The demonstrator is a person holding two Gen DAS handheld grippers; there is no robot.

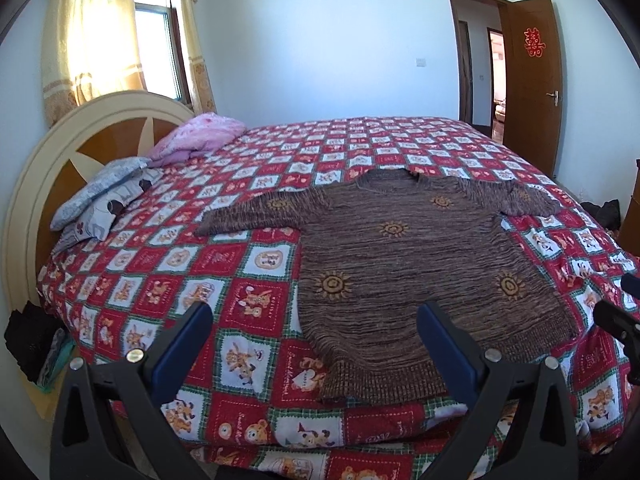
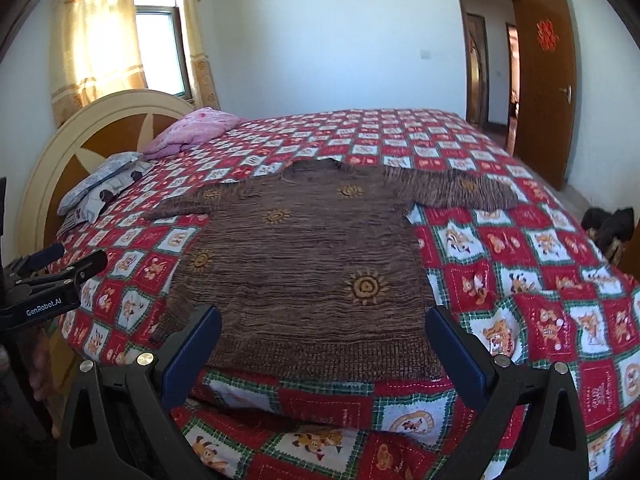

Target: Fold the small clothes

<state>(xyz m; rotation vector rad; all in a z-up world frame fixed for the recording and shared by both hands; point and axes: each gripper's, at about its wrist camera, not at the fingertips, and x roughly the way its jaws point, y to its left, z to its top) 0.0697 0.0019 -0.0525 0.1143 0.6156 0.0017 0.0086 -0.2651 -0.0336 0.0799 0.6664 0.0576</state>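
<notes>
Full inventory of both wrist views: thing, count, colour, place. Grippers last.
sweater: 1, brown with orange suns, flat on the bed, sleeves spread
bedspread: 1, red and white checks, covering the bed
pillows: 2, grey patterned, by the headboard
blanket: 1, pink, bunched behind the pillows
headboard: 1, cream and brown, left
curtains: yellow, at the window
door: 1, brown, open, right
left gripper: open, near the sweater's hem
right gripper: open, near the sweater's hem

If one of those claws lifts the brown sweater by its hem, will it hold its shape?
Probably not. The brown sweater is a loose knit lying limp, so it would likely droop. Its sleeves would probably dangle. The ribbed hem looks easy to pinch.
</notes>
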